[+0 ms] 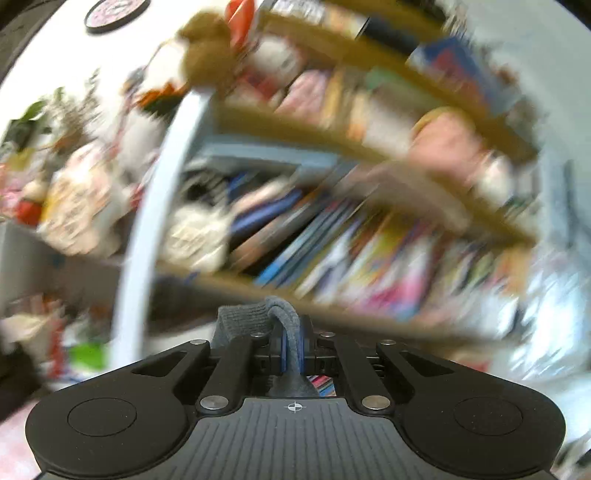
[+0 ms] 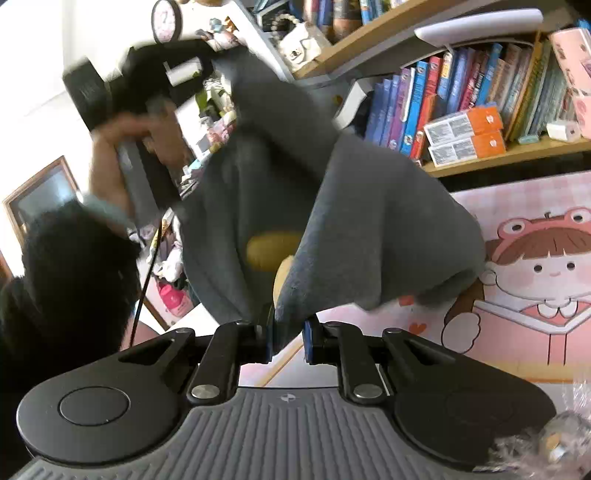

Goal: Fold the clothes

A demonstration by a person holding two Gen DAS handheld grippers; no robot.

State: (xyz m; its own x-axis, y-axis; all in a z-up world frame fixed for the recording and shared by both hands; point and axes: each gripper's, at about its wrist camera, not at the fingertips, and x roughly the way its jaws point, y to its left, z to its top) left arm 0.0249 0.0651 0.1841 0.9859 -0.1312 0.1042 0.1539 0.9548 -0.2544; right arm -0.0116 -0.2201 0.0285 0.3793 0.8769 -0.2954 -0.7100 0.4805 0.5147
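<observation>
A dark grey garment (image 2: pixel 354 206) with a yellow patch hangs in the air, stretched between both grippers. My right gripper (image 2: pixel 288 339) is shut on its lower edge, with cloth bunched between the blue pads. In the left wrist view my left gripper (image 1: pixel 293 349) is shut on a grey ribbed edge of the garment (image 1: pixel 255 317). The right wrist view also shows the left gripper (image 2: pixel 221 55) held high at upper left by a hand (image 2: pixel 122 147), with the garment draping down from it. The left wrist view is heavily blurred.
A wooden bookshelf (image 2: pixel 509 151) packed with books stands behind. A pink cartoon mat (image 2: pixel 535 277) covers the table at right. A round clock (image 2: pixel 166 20) hangs on the white wall. Crinkled plastic wrap (image 2: pixel 565 439) lies at lower right. A dark sleeve (image 2: pixel 66 280) fills the left.
</observation>
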